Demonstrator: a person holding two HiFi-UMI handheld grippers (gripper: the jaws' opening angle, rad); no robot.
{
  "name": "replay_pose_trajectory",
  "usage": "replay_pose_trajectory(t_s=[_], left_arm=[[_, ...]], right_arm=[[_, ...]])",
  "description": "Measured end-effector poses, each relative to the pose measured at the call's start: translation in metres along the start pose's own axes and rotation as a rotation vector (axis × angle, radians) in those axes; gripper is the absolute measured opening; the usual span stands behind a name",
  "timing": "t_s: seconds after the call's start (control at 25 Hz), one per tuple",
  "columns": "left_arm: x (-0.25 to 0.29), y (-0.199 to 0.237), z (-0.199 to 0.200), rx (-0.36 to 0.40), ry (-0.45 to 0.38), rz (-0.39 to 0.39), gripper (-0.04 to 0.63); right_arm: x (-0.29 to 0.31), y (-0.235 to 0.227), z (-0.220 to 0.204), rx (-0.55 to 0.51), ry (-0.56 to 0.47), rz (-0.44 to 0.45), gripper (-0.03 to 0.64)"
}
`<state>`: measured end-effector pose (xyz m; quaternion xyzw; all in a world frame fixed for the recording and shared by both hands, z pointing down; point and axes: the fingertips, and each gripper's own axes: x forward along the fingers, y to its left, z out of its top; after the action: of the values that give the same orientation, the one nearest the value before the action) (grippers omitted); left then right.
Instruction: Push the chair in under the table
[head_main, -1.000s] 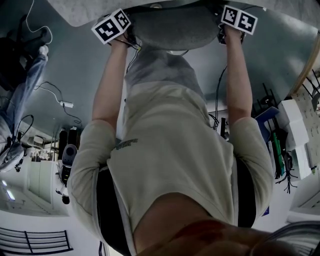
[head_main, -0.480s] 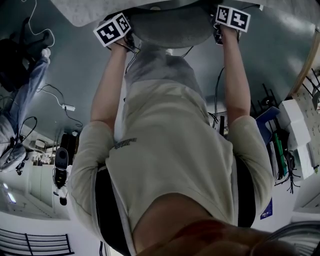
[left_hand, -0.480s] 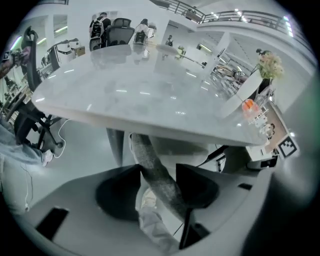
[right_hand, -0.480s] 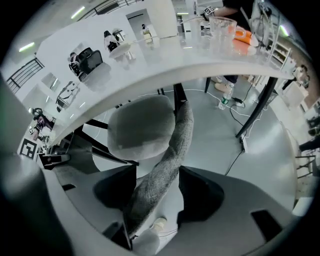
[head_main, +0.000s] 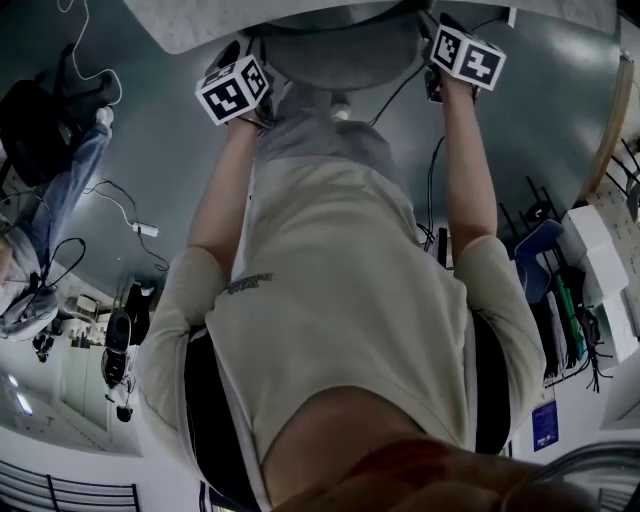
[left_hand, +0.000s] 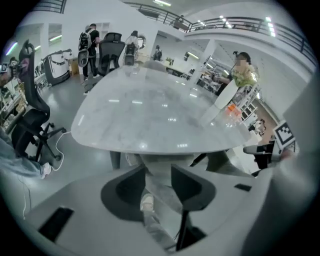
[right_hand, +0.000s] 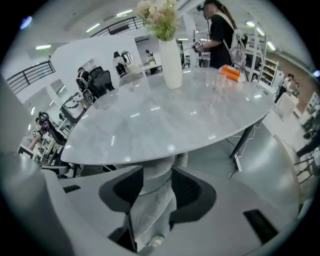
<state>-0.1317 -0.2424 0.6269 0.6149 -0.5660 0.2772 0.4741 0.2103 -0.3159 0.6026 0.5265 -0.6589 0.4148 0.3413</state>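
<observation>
The white marble-look table (right_hand: 165, 120) filled most of the view ahead of both grippers. Its near edge overhung the grey fabric chair (head_main: 340, 50), whose seat had shown plainly half a second before and had now slid out of sight beneath the top. Only the backrest stood out past that near edge, so I judged the push nearly or wholly done. The left gripper (left_hand: 157, 172) and right gripper (right_hand: 157, 175) each pinched the backrest's top, one towards either end.

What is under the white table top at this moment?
The grey chair sits partly under the table top, with its backrest held in the left tongs and right tongs. In both gripper views the top covers the seat and base.
</observation>
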Motion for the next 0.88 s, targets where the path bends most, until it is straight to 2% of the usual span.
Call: replay_pose_trajectory(t_s=[0.16, 0.24, 0.44, 0.64, 0.88], left_arm=[[-0.038, -0.014, 0.035, 0.061, -0.101, -0.028, 0.15], [-0.055, -0.023, 0.056, 0.109, -0.156, -0.037, 0.101], [-0.096, -0.039, 0.105, 0.22, -0.305, -0.076, 0.087], [-0.143, -0.064, 0.145, 0.29, -0.457, -0.15, 0.053], [-0.193, -0.094, 0.174, 0.362, -0.581, -0.208, 0.053]], right_arm=[[-0.042, 0.019, 0.032, -0.046, -0.127, -0.013, 0.106], [-0.066, 0.031, 0.051, -0.066, -0.198, -0.008, 0.081], [-0.124, 0.068, 0.105, -0.111, -0.382, 0.015, 0.081], [-0.172, 0.096, 0.138, -0.191, -0.519, 0.003, 0.081], [-0.223, 0.112, 0.148, -0.139, -0.624, 0.052, 0.06]])
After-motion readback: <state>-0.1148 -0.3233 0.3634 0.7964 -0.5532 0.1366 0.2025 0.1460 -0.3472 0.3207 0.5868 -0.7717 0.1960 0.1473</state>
